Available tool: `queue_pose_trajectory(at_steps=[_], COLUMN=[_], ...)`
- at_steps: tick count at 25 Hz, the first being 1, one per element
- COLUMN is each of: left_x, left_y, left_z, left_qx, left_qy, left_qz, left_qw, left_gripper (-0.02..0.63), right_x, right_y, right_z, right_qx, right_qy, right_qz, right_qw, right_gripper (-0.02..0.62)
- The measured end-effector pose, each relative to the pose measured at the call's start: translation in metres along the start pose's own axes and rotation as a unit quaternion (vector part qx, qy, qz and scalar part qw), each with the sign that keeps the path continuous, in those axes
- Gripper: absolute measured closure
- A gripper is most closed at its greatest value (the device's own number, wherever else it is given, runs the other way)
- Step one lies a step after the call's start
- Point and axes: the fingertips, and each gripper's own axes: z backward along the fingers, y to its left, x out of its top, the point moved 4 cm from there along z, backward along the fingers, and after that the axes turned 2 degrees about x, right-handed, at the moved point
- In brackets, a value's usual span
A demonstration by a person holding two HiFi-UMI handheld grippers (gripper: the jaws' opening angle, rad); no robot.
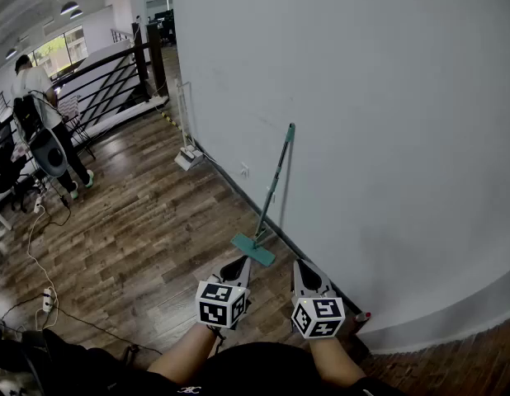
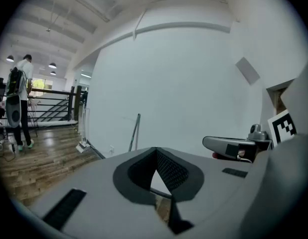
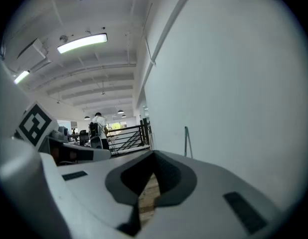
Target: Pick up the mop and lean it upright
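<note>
The mop (image 1: 276,180) stands on its own, tilted against the white wall (image 1: 362,97), with its teal head (image 1: 253,249) flat on the wood floor. It also shows far off as a thin pole: mop (image 2: 135,131), mop (image 3: 187,141). My left gripper (image 1: 237,267) hovers just short of the mop head, jaws shut and empty. My right gripper (image 1: 304,271) is beside it, close to the wall's foot and right of the mop head, also shut on nothing. Neither gripper touches the mop. In their own views the left gripper (image 2: 156,150) and right gripper (image 3: 154,154) show pads meeting at the tips.
A person with a backpack (image 1: 36,97) stands far left by a dark railing (image 1: 115,77). Cables (image 1: 39,246) and a power strip (image 1: 47,301) lie on the floor at left. A white floor tool (image 1: 187,157) rests against the wall further back.
</note>
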Motion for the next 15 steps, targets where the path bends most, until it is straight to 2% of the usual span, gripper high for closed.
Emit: queue_pose_trajectory(at_steps=[10, 15], left_x=[0.005, 0.006], left_y=[-0.031, -0.048], left_z=[-0.029, -0.045], left_qx=[0.001, 0.012], left_qy=[0.012, 0.016], left_qz=[-0.027, -0.027], left_qw=[0.9996, 0.9995], left_gripper=[0.609, 0.609], right_x=[0.007, 0.014], right_y=[-0.035, -0.057], right_z=[-0.001, 0.003], right_qx=[0.009, 0.02], right_qy=[-0.006, -0.019], right_qz=[-0.01, -0.03], right_qw=[1.0, 0.999], right_gripper=[0.583, 0.583])
